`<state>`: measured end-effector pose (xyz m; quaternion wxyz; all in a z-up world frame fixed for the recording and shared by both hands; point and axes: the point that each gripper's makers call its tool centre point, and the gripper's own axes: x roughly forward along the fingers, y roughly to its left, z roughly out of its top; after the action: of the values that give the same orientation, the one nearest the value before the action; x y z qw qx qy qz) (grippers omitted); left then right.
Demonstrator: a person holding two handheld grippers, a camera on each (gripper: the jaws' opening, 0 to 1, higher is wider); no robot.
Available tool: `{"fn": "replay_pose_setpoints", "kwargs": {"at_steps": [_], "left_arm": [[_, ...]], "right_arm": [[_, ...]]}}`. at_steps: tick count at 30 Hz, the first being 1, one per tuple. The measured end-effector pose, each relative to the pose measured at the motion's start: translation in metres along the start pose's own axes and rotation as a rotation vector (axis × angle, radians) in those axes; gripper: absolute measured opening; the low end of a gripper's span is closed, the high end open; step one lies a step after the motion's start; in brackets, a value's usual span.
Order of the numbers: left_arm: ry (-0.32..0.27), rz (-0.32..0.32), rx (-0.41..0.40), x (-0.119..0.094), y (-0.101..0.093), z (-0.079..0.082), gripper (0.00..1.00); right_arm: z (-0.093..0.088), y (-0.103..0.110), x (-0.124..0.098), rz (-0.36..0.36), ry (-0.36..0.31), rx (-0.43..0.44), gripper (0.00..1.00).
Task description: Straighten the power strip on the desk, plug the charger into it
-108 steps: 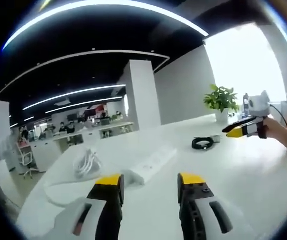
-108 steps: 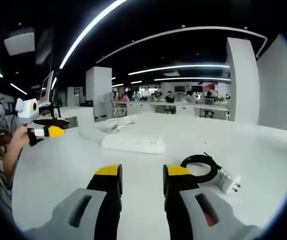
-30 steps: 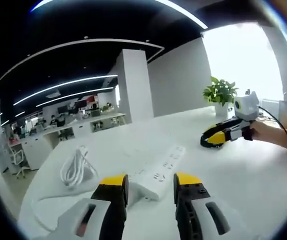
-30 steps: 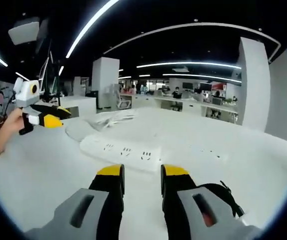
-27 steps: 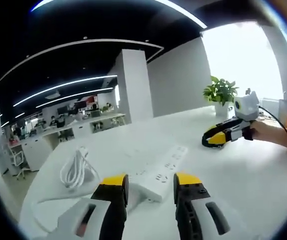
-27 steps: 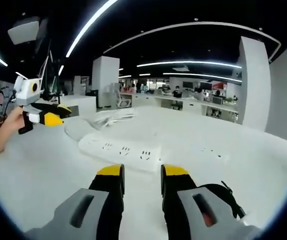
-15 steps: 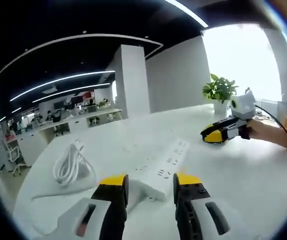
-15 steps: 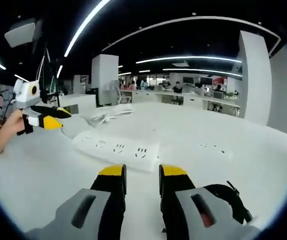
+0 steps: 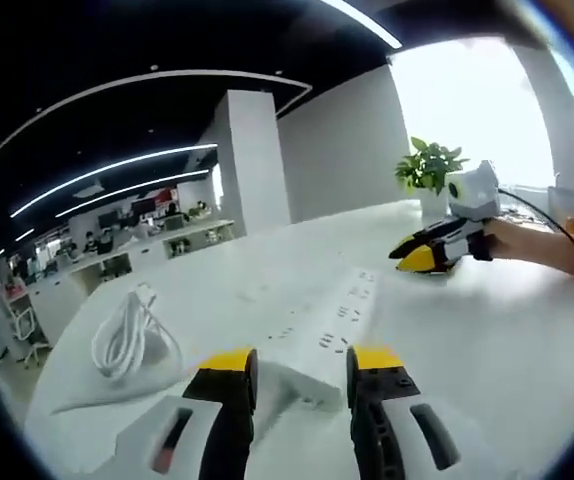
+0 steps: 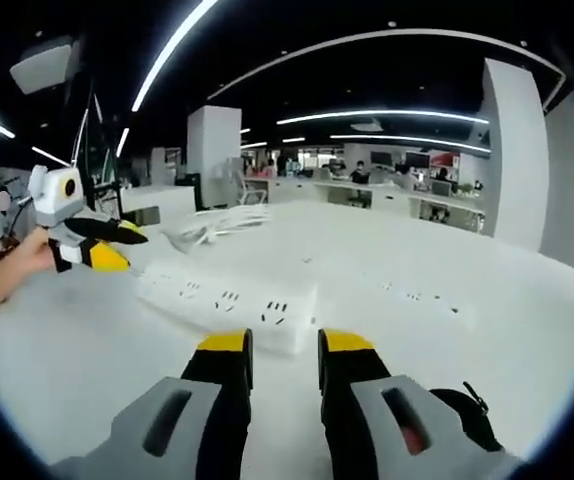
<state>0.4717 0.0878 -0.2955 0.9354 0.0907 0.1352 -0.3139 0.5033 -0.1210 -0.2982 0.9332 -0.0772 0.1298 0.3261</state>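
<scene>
White desk carried the white power strip, which lay at a slant running away from the left gripper — its near end sat just ahead of and between that gripper's jaws, which stood narrowly apart and held nothing. In the right gripper view the strip lay crosswise with one end just past the right gripper, jaws also a narrow gap apart and empty. Coiled white cable lay near the strip's far side; black charger cord sat beside the right gripper's body.
</scene>
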Motion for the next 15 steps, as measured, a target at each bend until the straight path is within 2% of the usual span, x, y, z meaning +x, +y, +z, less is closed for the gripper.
{"fn": "replay_pose_setpoints", "kwargs": {"at_steps": [8,15], "left_arm": [[-0.008,-0.035,-0.039,0.007,-0.011,-0.008,0.36],[0.000,-0.020,-0.052,0.005,-0.012,-0.018,0.35]], "right_arm": [[0.001,0.001,0.008,0.038,-0.003,-0.026,0.26],[-0.007,0.004,0.013,0.083,0.006,-0.028,0.27]]}}
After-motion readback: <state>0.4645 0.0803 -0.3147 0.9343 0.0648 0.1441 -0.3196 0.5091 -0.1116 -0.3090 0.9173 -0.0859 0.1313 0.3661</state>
